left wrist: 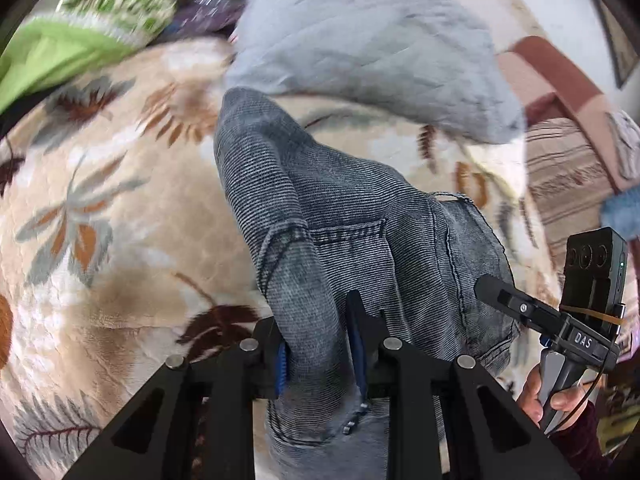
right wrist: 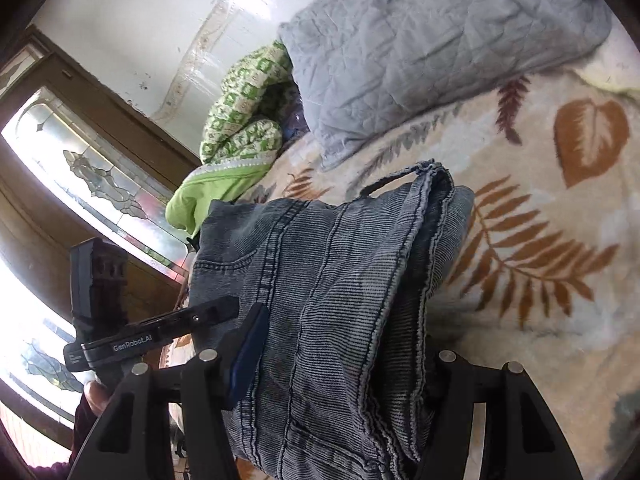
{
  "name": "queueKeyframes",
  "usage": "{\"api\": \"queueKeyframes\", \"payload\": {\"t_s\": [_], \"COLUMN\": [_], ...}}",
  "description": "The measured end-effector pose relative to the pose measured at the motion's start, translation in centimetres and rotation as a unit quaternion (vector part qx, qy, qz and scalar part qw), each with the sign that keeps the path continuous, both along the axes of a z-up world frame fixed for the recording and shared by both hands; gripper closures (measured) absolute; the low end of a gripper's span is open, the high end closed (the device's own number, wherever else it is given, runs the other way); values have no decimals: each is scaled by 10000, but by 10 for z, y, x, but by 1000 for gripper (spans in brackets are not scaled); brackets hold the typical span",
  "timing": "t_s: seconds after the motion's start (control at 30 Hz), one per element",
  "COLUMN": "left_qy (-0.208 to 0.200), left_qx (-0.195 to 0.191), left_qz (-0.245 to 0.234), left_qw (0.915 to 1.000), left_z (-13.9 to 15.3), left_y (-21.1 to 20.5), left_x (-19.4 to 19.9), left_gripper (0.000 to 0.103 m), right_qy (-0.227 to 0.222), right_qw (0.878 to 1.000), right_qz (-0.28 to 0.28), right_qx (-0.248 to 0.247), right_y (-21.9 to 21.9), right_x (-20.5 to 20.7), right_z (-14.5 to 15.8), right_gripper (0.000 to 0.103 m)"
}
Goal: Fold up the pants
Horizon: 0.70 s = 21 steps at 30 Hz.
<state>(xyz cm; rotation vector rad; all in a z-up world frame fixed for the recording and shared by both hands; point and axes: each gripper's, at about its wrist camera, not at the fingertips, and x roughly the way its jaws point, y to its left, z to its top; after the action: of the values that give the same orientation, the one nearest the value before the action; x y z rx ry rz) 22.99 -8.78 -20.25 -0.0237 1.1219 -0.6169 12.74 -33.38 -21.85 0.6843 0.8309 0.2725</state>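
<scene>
The pants [left wrist: 352, 216] are grey-blue ribbed denim, held up above a leaf-patterned bedspread [left wrist: 100, 208]. My left gripper [left wrist: 320, 340] is shut on a fold of them, with cloth bunched between its blue pads. In the right wrist view the pants [right wrist: 340, 280] hang as a thick folded bundle showing seams and a belt loop. My right gripper [right wrist: 344, 344] is shut on that bundle; its right finger is hidden behind cloth. Each view shows the other tool: the right gripper [left wrist: 492, 290] at the pants' right edge, the left gripper [right wrist: 224, 308] at their left edge.
A grey quilted pillow [right wrist: 420, 40] lies at the far side of the bed, with a green patterned blanket [right wrist: 240, 120] beside it. A stained-glass window [right wrist: 100, 176] and white wall stand to the left. A person's hand [left wrist: 536, 396] grips the right tool's handle.
</scene>
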Motion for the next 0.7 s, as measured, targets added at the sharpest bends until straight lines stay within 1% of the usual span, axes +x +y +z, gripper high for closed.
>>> {"api": "queueKeyframes", "payload": {"t_s": [0.07, 0.1, 0.17, 0.23, 0.33, 0.4, 0.43, 0.5, 0.6, 0.7], "left_qy": [89, 138, 189, 136, 140, 88, 4, -244, -665, -1214], "left_qx": [218, 246, 223, 265, 511, 603, 630, 678, 633, 715], "left_qz": [189, 236, 336, 365, 519, 599, 619, 654, 589, 475], "left_qw": [9995, 9993, 9990, 9989, 9972, 9963, 9961, 9953, 9940, 9889], "left_z": [-20, -27, -36, -34, -27, -19, -12, 5, 35, 69], "left_y": [5, 5, 7, 4, 2, 6, 8, 15, 18, 14], "left_x": [9, 11, 14, 14, 11, 3, -3, -20, -53, -91], "left_gripper": [67, 64, 52, 48, 32, 32, 32, 32, 32, 29], "right_qy": [262, 390, 526, 383, 513, 630, 597, 476, 284, 64], "right_qw": [9996, 9990, 9984, 9990, 9983, 9972, 9970, 9975, 9976, 9975], "right_qz": [-94, -171, -212, -212, -215, -335, -410, -448, -566, -654], "right_qx": [-90, -147, 9, 69, -144, -224, -253, -262, -284, -278], "right_y": [0, -2, -7, -8, -7, -6, -7, -9, -14, -16], "right_x": [13, 17, 21, 19, 18, 14, 8, -3, -31, -62], "right_z": [-20, -30, -48, -49, -44, -35, -27, -15, 8, 35], "right_gripper": [39, 38, 36, 35, 33, 31, 31, 30, 29, 29]}}
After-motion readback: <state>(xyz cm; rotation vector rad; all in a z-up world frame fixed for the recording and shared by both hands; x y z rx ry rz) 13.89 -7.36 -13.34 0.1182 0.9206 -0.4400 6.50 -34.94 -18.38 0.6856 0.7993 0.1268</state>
